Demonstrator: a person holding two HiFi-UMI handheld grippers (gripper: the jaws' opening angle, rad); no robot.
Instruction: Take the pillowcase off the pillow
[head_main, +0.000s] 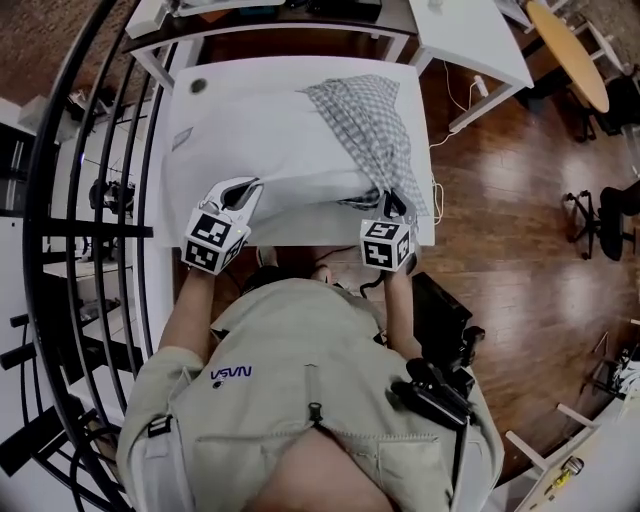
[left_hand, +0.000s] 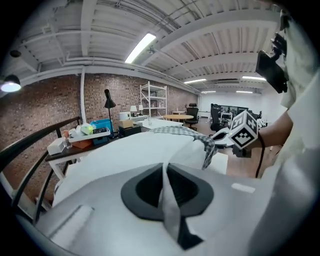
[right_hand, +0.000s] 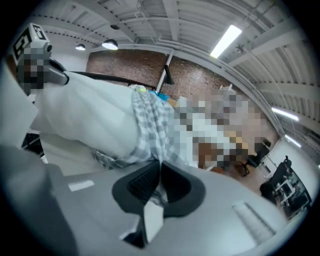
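Note:
A white pillow (head_main: 260, 140) lies across the white table (head_main: 300, 72). A grey checked pillowcase (head_main: 375, 130) is bunched over its right end. My left gripper (head_main: 245, 190) is at the pillow's near left edge, shut on a fold of the pillow's white cloth (left_hand: 167, 200). My right gripper (head_main: 390, 205) is at the near right corner, shut on the pillowcase (right_hand: 152, 125), with checked cloth pinched between its pads. The left gripper view shows the pillow (left_hand: 130, 150), the pillowcase (left_hand: 185, 131) and the right gripper (left_hand: 220, 136) beyond it.
A black curved railing (head_main: 90, 200) runs along the left. More white tables stand at the back, with a round wooden table (head_main: 570, 50) at the top right. A black chair (head_main: 610, 220) stands on the wooden floor to the right. A white cable (head_main: 460, 95) hangs by the table.

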